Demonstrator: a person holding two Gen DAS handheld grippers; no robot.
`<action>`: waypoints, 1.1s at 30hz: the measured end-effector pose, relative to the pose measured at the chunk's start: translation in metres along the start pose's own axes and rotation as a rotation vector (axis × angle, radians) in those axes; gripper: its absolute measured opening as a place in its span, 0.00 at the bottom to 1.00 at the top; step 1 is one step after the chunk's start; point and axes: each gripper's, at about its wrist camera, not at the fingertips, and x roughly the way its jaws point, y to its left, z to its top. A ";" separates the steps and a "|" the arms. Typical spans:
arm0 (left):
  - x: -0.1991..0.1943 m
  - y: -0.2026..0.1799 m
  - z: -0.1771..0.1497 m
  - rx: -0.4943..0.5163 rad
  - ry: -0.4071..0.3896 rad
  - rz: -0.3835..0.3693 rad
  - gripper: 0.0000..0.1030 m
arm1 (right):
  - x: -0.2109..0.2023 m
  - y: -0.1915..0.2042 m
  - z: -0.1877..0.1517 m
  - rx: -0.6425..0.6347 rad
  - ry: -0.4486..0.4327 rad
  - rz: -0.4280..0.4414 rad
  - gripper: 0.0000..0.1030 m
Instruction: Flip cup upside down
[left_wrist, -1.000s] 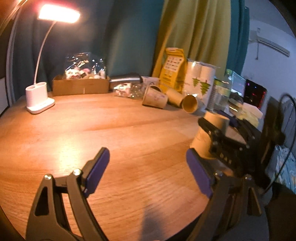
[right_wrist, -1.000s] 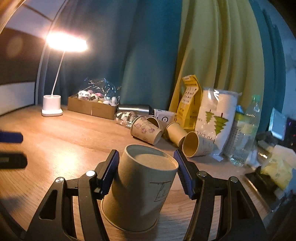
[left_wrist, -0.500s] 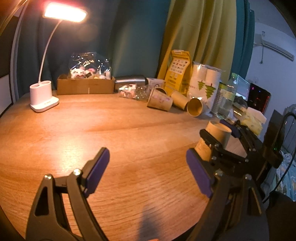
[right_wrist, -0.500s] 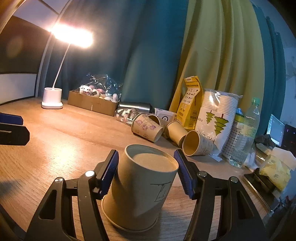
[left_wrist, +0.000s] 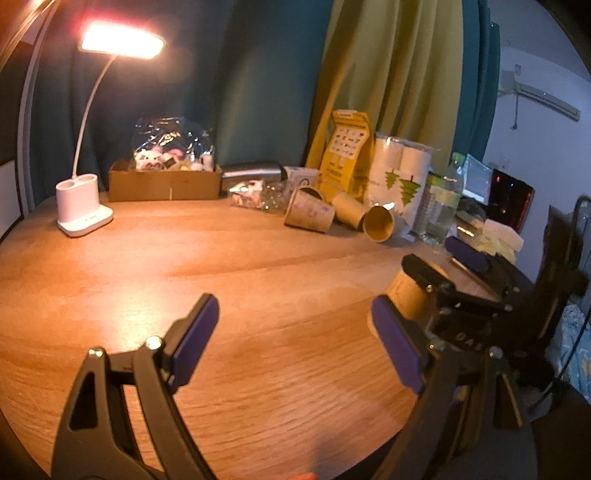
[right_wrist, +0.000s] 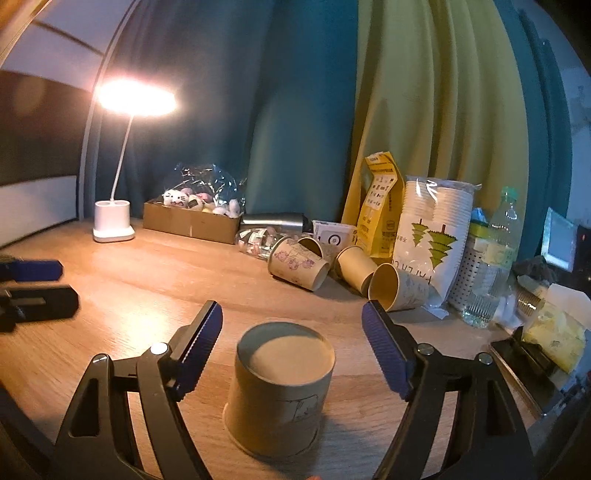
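A tan paper cup (right_wrist: 277, 391) stands upside down on the wooden table (right_wrist: 147, 273), base up, rim on the wood. My right gripper (right_wrist: 295, 347) is open, its blue pads apart on either side of the cup without touching it. The cup also shows in the left wrist view (left_wrist: 410, 295), partly hidden behind the right gripper's black frame. My left gripper (left_wrist: 295, 343) is open and empty over bare wood left of the cup; its fingers (right_wrist: 33, 269) show at the left edge of the right wrist view.
Three paper cups (right_wrist: 299, 266) lie on their sides at the back right. Behind them are a yellow bag (right_wrist: 380, 210), a sleeve of cups (right_wrist: 432, 240) and a water bottle (right_wrist: 495, 258). A lit desk lamp (right_wrist: 112, 221) and a cardboard box (right_wrist: 192, 221) stand at the back left.
My right gripper has opened wider and let go of the cup, which now stands straight on its rim instead of tilted. The left gripper stays open.
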 end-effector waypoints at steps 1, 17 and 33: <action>-0.002 0.000 0.001 -0.002 -0.005 -0.004 0.84 | -0.004 -0.002 0.005 0.012 0.019 0.016 0.78; -0.014 -0.014 0.009 0.018 -0.063 0.022 1.00 | -0.059 -0.028 0.013 0.205 0.217 0.078 0.78; -0.019 -0.035 0.010 0.097 -0.075 0.030 1.00 | -0.064 -0.034 0.015 0.244 0.201 0.096 0.78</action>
